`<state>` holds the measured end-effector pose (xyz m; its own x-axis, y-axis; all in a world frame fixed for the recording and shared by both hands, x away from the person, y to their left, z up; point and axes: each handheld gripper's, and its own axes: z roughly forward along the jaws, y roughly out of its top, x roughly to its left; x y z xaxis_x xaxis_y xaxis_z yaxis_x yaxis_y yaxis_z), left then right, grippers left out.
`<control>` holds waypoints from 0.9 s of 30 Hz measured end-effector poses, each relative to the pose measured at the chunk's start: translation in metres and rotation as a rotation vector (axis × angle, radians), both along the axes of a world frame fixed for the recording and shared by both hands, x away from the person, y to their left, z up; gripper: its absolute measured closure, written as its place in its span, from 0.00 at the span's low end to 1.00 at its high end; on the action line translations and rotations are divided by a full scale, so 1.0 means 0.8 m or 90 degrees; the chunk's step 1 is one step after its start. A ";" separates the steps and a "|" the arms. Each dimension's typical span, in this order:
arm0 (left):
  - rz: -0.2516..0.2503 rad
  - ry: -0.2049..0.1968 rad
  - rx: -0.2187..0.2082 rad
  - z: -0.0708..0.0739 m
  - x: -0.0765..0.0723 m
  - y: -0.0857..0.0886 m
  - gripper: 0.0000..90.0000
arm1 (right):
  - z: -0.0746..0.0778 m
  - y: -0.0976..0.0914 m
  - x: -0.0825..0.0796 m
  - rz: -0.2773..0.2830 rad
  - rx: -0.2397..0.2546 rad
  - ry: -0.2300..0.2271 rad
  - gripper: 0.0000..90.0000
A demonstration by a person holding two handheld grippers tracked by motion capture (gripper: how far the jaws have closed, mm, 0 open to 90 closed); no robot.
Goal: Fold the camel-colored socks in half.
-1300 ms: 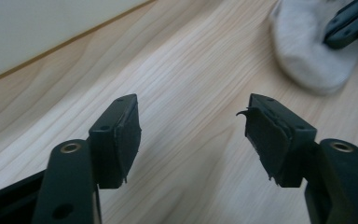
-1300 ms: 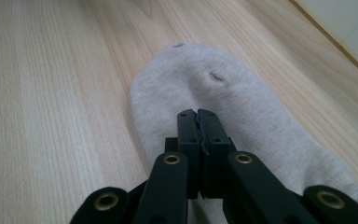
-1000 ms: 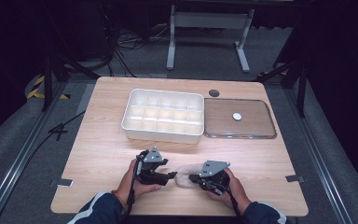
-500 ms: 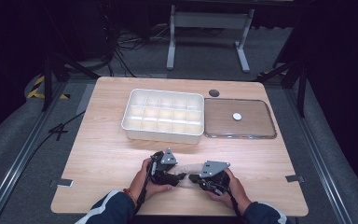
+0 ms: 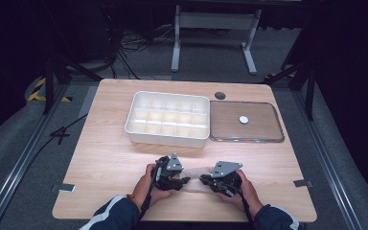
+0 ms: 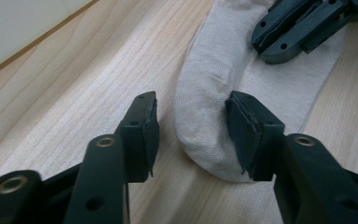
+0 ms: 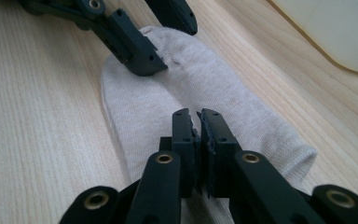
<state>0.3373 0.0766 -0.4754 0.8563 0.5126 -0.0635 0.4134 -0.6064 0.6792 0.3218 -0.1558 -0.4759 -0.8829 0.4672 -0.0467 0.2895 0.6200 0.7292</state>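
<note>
Bare table flanks both hands; the compartment tray blocks passage ahead.

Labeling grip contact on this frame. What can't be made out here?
- Right gripper: whether sock fabric is pinched; the near-shut jaws hide it in the right gripper view.
- Left gripper: left pad's contact unclear; one pad touches.
- High view: sock mostly covered by both grippers.
- Divided tray: contents too small.
</note>
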 end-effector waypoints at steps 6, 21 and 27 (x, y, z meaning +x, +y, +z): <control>-0.010 0.008 0.005 0.002 0.002 0.003 0.67 | -0.001 0.002 -0.002 0.006 -0.005 -0.014 0.95; -0.027 0.014 -0.006 0.004 -0.003 0.004 0.89 | -0.001 0.002 -0.002 0.007 -0.006 -0.017 0.95; -0.008 0.029 -0.065 0.010 -0.001 0.010 0.89 | -0.001 0.004 0.000 0.005 -0.008 -0.012 0.96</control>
